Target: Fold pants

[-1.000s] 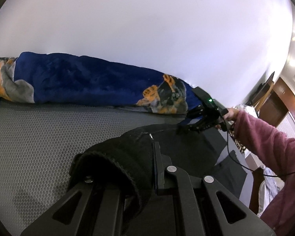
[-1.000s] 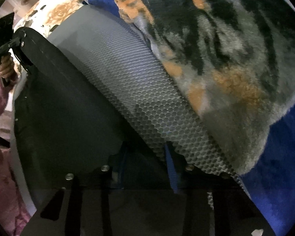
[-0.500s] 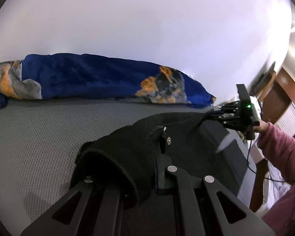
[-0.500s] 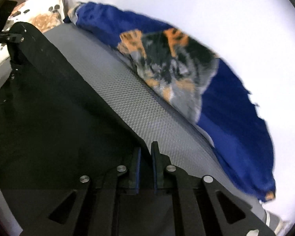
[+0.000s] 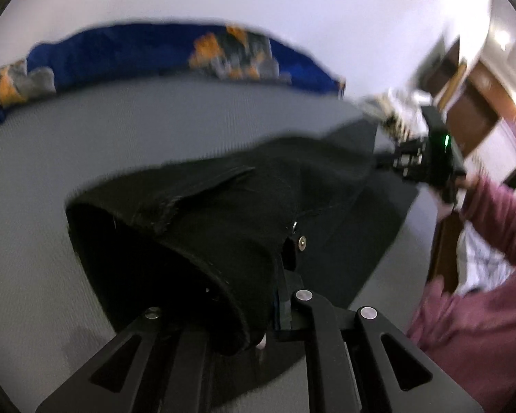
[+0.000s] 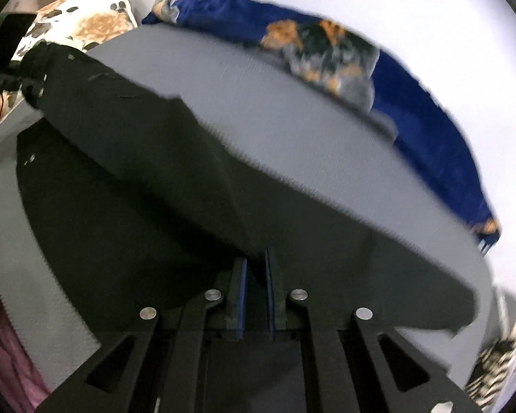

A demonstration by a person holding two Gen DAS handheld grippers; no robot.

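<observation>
Now, from the left wrist: left gripper (image 5: 275, 296) pinched tight on the pants (image 5: 223, 213) bunched right at its tips; keep pulling flat. From the right wrist: right gripper (image 6: 256, 275) clamped on the pants edge above the bed (image 6: 292, 120); hold level.

We've got black pants (image 5: 223, 206) lifted off the grey bed; waistband bunched near, legs stretched out far right.

Blue blanket (image 5: 127, 51), grey mattress (image 6: 292, 130), floral pillow (image 6: 82, 24)
</observation>
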